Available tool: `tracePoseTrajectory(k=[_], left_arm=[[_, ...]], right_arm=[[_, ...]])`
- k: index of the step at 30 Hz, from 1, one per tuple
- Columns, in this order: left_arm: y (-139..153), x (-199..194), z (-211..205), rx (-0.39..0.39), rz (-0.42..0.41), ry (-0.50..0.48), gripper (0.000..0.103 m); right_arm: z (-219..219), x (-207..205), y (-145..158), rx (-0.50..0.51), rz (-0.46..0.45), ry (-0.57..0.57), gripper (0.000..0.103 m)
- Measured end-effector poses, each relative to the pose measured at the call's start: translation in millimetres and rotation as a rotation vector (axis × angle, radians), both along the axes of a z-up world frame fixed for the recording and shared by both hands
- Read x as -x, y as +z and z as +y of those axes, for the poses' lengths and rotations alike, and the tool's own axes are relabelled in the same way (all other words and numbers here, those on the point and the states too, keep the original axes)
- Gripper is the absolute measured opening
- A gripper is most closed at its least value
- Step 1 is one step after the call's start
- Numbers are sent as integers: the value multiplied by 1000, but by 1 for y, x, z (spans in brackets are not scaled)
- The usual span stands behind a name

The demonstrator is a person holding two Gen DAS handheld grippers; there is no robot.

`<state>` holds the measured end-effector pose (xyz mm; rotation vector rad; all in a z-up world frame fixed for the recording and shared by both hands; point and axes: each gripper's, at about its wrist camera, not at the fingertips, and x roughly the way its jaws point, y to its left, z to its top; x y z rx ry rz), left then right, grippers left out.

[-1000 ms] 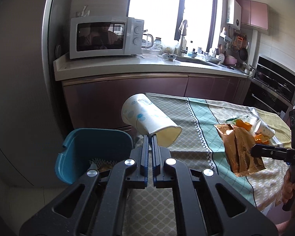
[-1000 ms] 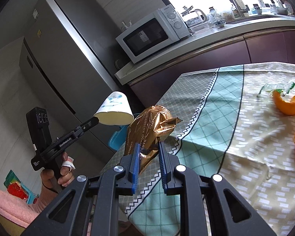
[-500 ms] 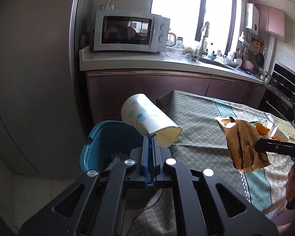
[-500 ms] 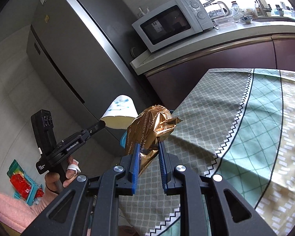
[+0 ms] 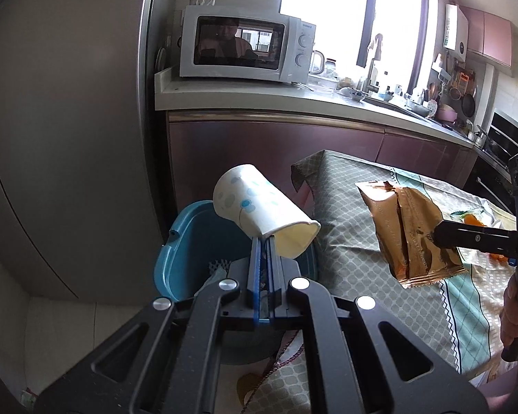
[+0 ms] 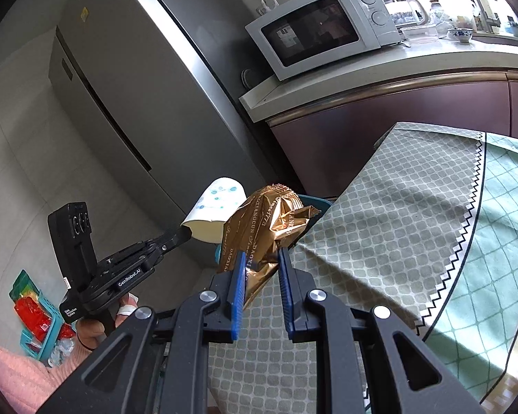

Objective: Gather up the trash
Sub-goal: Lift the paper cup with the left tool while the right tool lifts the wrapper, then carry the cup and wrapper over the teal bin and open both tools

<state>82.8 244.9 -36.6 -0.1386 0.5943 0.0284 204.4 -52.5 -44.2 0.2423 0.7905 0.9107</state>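
The left claw [image 5: 264,241] is pinched almost fully together on the rim of a paper cup [image 5: 259,207], white with blue dots. The cup sticks out just past the fingertips, tipped on its side with its open mouth turned toward the camera and its base pointing away and up. Directly below and behind it sits a blue bin [image 5: 197,241] on the floor, with some crumpled material already inside; the cup hangs above the bin's opening.

The right claw [image 6: 260,258] is partly closed, its blue pads pressing both sides of a crinkled gold snack wrapper [image 6: 269,227] that rises from between the fingers. From the left wrist view the wrapper [image 5: 407,231] hangs in the air above the worktop [image 5: 345,258], to the right of the cup and bin, over the patterned tablecloth.

Further along the worktop lies a piece of orange peel [image 5: 473,220]. Beyond stand a grey fridge [image 6: 121,103] and a white microwave [image 5: 245,46] on the kitchen counter.
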Motion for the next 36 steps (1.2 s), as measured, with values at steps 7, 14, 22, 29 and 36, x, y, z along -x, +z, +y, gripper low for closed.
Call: tracePoseTrajectory(k=[7,14,22,29,36], left_arm=[[-4,-3,3,-1,17,12,3],[-11,-10,9,-8,39,22,3],[-18,-21,12,-19,66,24,3],[-28,-31,11,-28,95,22,3],[-43,-47,11,-50,146,28,3]], right_arm=[[15,-9,1,9,4,10,17],[28,-20,-4,28,16,7,17],[46,-35,-9,58,26,11,17],[67,-48,-19,118,24,15,17],[87,-61,-31,188,28,12,18]])
